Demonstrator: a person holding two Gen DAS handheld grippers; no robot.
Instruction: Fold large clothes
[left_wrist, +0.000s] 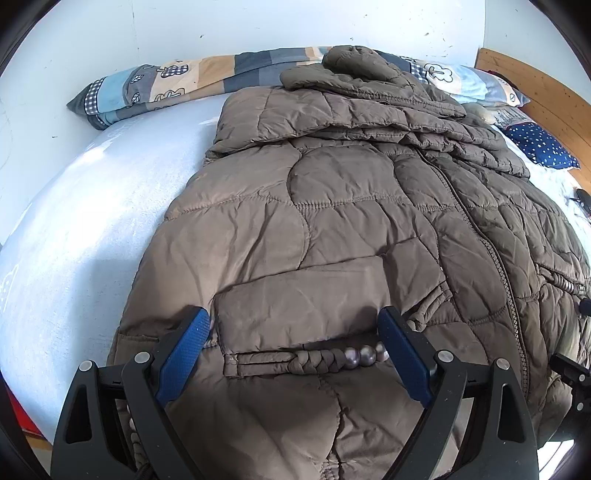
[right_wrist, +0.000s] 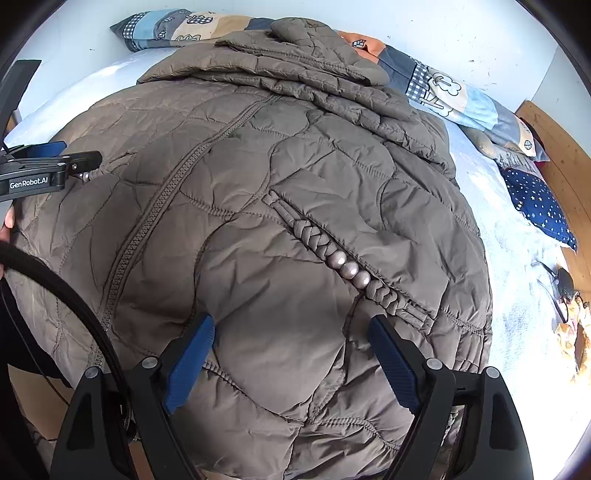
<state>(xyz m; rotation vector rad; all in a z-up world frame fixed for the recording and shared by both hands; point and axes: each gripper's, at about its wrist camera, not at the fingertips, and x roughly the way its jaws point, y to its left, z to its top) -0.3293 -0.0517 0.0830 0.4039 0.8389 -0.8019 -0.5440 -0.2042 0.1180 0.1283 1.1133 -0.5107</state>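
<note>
A brown quilted puffer jacket (left_wrist: 351, 206) lies front up on the bed, zip closed, with its hood bunched at the far end. In the left wrist view my left gripper (left_wrist: 295, 326) hovers open low over the jacket's left side. A folded sleeve end (left_wrist: 295, 299) lies between its blue pads (left_wrist: 192, 339), which do not press it. My right gripper (right_wrist: 291, 326) stands open over the jacket (right_wrist: 258, 206) on the other side, just below the pocket's braid and beads (right_wrist: 349, 269). The left gripper (right_wrist: 83, 166) also shows at that view's left edge.
The bed (left_wrist: 92, 206) has a light blue sheet. A patchwork pillow (left_wrist: 155, 88) lies along the white wall, and a navy starred pillow (right_wrist: 535, 206) sits at the right by a wooden board (right_wrist: 561, 147). Glasses (right_wrist: 561, 288) lie on the sheet. A black cable (right_wrist: 74, 295) hangs lower left.
</note>
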